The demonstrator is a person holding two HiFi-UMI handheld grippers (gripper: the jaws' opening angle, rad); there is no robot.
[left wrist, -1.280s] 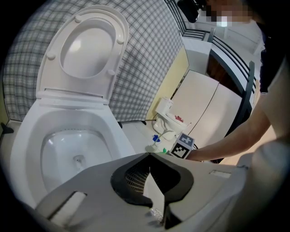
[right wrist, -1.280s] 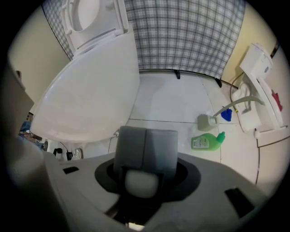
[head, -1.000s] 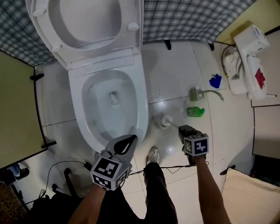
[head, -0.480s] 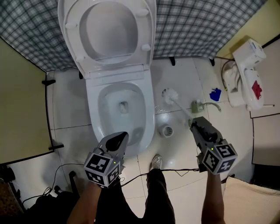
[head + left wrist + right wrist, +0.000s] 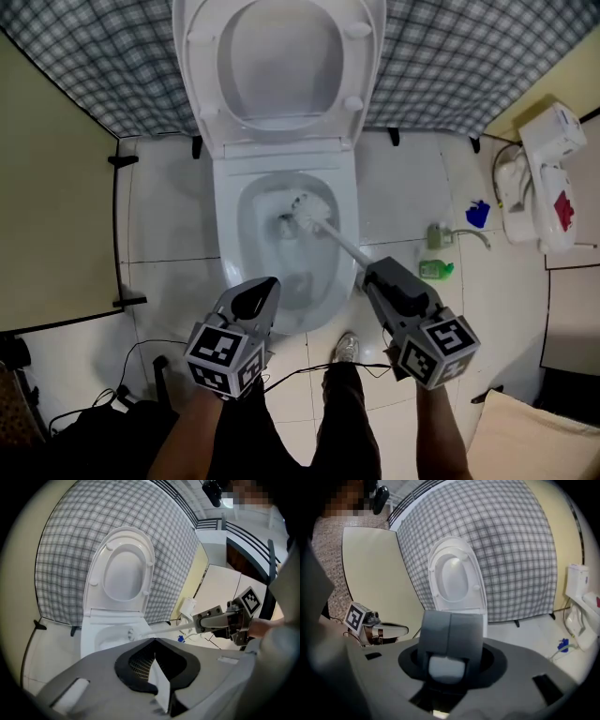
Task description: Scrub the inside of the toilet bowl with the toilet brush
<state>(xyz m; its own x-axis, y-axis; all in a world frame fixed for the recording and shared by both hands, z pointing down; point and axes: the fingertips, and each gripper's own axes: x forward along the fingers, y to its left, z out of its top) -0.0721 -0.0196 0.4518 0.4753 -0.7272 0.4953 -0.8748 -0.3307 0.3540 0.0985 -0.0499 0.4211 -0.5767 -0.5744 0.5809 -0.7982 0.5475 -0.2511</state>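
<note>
R gripper (image 5: 373,272) clenched on brush (image 5: 328,234) handle end, at 5 o'clock of bowl (image 5: 227,225). Brush slanted toward 11, bristle head inside bowl near the middle, by the drain; contact w/ porcelain not clear. L gripper (image 5: 261,292) at 6 o'clock of bowl rim, jaws pressed together, nothing btwn them, aimed at bowl. Seat (image 5: 202,66) up against plaid wall (image 5: 450,56) at 12. Green bottle (image 5: 436,270) on floor (image 5: 159,216) at 3 o'clock of bowl, near R gripper. Blue item (image 5: 478,214) & white unit (image 5: 548,178) further out toward 2. Cable (image 5: 291,372) at 6, by shoe (image 5: 347,348).
</note>
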